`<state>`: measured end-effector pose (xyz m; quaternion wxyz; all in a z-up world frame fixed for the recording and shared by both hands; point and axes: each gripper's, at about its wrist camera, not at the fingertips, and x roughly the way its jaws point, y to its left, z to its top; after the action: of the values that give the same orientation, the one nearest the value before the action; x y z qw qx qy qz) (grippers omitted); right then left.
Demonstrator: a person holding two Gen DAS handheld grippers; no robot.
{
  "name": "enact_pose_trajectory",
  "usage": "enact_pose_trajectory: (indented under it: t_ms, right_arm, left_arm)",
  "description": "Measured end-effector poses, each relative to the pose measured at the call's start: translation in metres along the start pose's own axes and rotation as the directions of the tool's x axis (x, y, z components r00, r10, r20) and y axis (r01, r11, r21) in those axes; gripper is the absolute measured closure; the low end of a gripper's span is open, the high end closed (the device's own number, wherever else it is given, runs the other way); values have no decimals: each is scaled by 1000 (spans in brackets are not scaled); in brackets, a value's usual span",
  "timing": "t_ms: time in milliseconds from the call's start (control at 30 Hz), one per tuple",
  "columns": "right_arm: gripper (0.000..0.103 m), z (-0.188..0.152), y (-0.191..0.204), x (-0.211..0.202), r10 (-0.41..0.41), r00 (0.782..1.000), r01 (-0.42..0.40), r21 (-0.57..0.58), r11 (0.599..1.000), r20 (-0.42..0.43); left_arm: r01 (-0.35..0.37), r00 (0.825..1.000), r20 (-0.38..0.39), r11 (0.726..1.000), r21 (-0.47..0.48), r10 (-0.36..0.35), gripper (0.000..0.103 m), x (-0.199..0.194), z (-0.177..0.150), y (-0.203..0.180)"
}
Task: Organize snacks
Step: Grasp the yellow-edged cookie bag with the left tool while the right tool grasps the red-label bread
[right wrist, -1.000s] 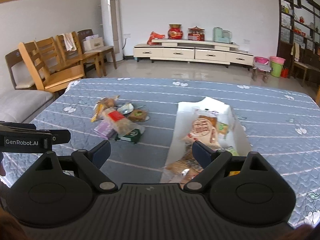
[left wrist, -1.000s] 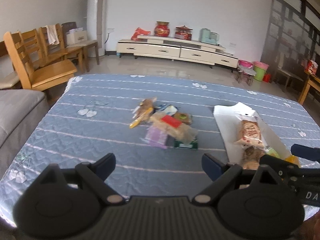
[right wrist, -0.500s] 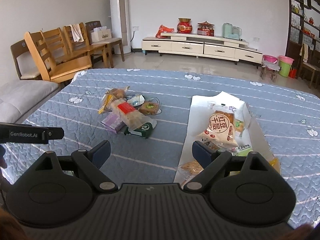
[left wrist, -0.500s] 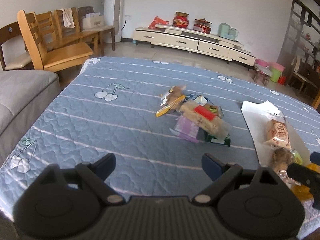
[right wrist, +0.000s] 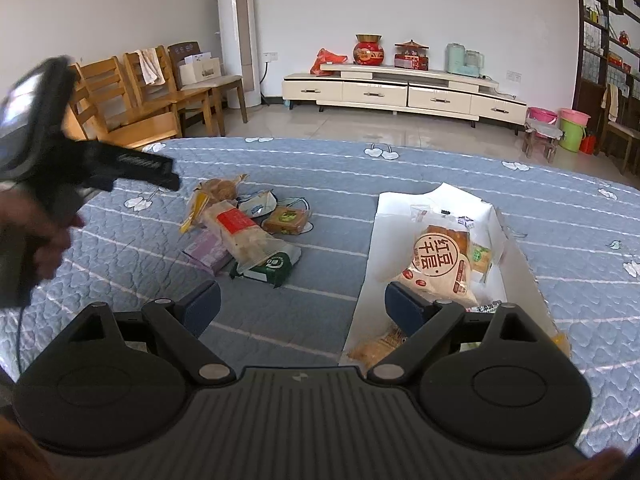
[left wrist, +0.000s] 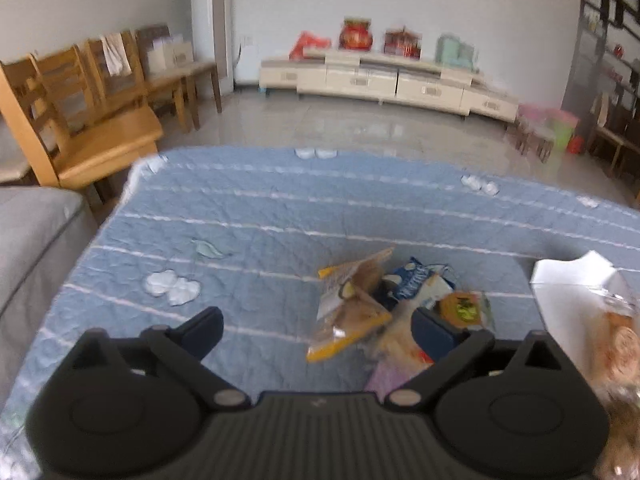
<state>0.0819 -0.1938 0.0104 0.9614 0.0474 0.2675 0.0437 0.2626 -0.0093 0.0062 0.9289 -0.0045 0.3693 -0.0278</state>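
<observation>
Moved: you are swinging your left gripper point(left wrist: 316, 330) in over the loose snack pile point(right wrist: 244, 232), which is now sitting far closer under it than a second ago, and its jaws have just been opening further with nothing between them.
Left gripper: you are holding it wide, tilted down at the pile; its right finger is overlapping the long clear pack point(right wrist: 240, 236) in its own view, contact unclear through the blur.
Left hand: your hand point(right wrist: 36, 232) is gripping the handle at the left edge of the right wrist view.
Right gripper: you are keeping your right gripper point(right wrist: 303, 304) wide and empty, hovering low over the near left edge of the white tray point(right wrist: 370, 256).
Tray: it is lying right of the pile, holding the red-label bun pack point(right wrist: 436, 268) and smaller packets.
Pile: yellow-edged pack point(left wrist: 352, 304), blue-white pouch point(left wrist: 416, 284), purple packet point(right wrist: 206, 250) and green-white box point(right wrist: 274, 266) are lying touching on the blue quilted cloth point(right wrist: 400, 168).
Beyond: wooden chairs point(right wrist: 132, 96) and a cream cabinet point(right wrist: 404, 92) are standing by the wall.
</observation>
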Motion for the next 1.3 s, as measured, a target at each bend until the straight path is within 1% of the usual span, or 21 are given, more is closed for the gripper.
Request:
enact_pose_trajectory:
  t_ms: [33, 100, 167, 233, 300, 333, 367, 400, 433, 467, 533, 633, 733, 833, 900, 933, 1067, 1100, 1200, 1267, 1300]
  right_arm:
    - [0, 1, -1, 3, 2, 1000, -2, 3, 1000, 0]
    - [0, 3, -2, 8, 7, 1000, -7, 7, 1000, -2]
    - [0, 4, -3, 13, 7, 1000, -7, 4, 1000, -4]
    - [0, 4, -4, 17, 7, 1000, -7, 4, 1000, -9]
    - [0, 6, -4, 22, 4, 1000, -4, 5, 1000, -13]
    - [0, 7, -4, 24, 3, 1000, -3, 5, 1000, -15]
    - [0, 8, -4, 26, 2, 1000, -2, 6, 1000, -17]
    - [0, 9, -5, 29, 2, 1000, -2, 7, 1000, -18]
    - [0, 9, -4, 31, 2, 1000, -2, 9, 1000, -19]
    - [0, 10, -3, 34, 5, 1000, -5, 11, 1000, -23]
    - [0, 14, -1, 40, 15, 999, -15, 5, 1000, -28]
    - [0, 21, 9, 51, 34, 999, -35, -32, 999, -35]
    - [0, 30, 21, 64, 60, 998, -63, -81, 995, -37]
    - [0, 44, 30, 82, 109, 992, -115, -123, 986, -56]
    - [0, 52, 37, 96, 158, 984, -170, -157, 973, -83]
    - [0, 56, 40, 103, 177, 980, -191, -177, 965, -93]
    - [0, 73, 51, 133, 223, 962, -260, -280, 924, -158]
    - [0, 77, 53, 141, 237, 954, -282, -284, 916, -183]
    - [0, 83, 55, 165, 238, 943, -298, -274, 915, -231]
    - [7, 85, 54, 181, 252, 927, -319, -230, 919, -276]
    - [17, 83, 55, 187, 251, 921, -322, -219, 921, -297]
  left_arm:
    - [-3, 1000, -24, 1000, -5, 2, 3, 11, 3, -1]
    - [-32, 997, -75, 999, -15, 31, 4, 35, 9, -4]
    - [-42, 994, -105, 999, -24, 39, 5, 52, 13, -6]
    - [-53, 988, -144, 999, 2, 52, 8, 71, 13, -10]
    - [-48, 982, -183, 999, 1, 48, 11, 87, 13, -7]
    - [-27, 980, -198, 999, -26, 22, 12, 93, 11, -3]
    - [-14, 978, -208, 999, -44, 5, 21, 96, 8, 0]
    - [-14, 979, -203, 999, -41, 5, 23, 97, 5, 1]
    - [-34, 984, -176, 999, 0, 34, 35, 93, 1, -2]
    - [-28, 987, -159, 999, 18, 31, 41, 89, -1, -4]
    - [-2, 988, -153, 1000, 7, 4, 43, 81, -5, 1]
    - [5, 990, -139, 1000, -21, -8, 43, 64, -11, 13]
    - [-9, 996, -94, 1000, -14, 8, 43, 38, -22, 24]
    - [-12, 998, -56, 1000, -27, 11, 43, 8, -35, 35]
    - [-11, 999, -43, 999, -50, 9, 43, -9, -45, 42]
    - [-10, 999, -38, 999, -54, 8, 43, -11, -47, 46]
    - [-2, 1000, -22, 997, -71, 0, 43, -32, -62, 53]
    - [3, 1000, -21, 997, -82, -4, 43, -37, -65, 54]
    - [5, 1000, -18, 996, -91, -6, 43, -45, -72, 54]
    - [0, 1000, -12, 994, -105, -1, 43, -49, -76, 54]
    - [-1, 1000, -10, 993, -115, 0, 43, -50, -77, 54]
